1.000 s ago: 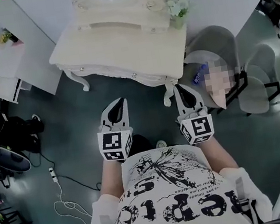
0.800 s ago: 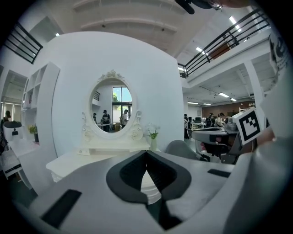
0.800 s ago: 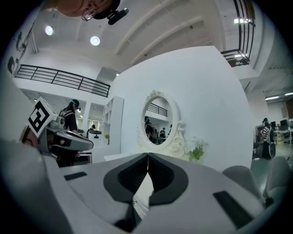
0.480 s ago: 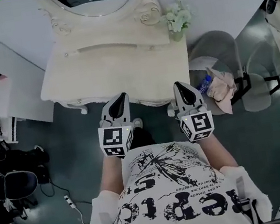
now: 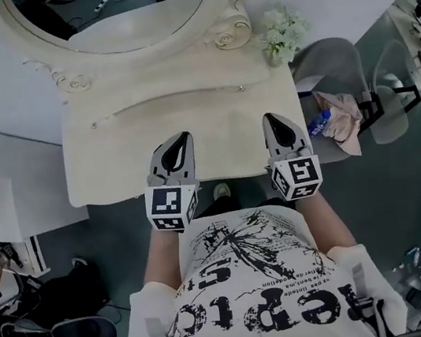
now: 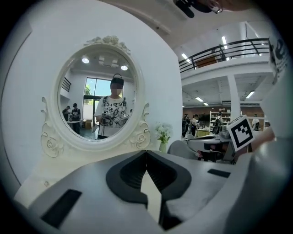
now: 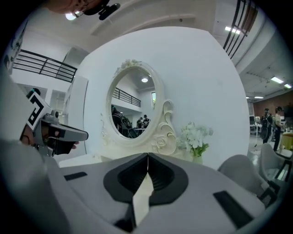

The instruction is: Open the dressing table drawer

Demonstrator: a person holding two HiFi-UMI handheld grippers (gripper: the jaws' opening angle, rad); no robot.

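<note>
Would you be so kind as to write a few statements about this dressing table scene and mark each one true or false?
1. The left tool and the right tool both have their jaws together, with nothing between them. True.
2. The flowers stand at the left end of the dressing table. False: in the head view they stand at its right end, beside the mirror's frame.
3. The mirror is oval, in an ornate pale frame. True.
4. The grey chair beside the table is bare. False: a bottle and a crumpled pinkish bundle lie on it.
</note>
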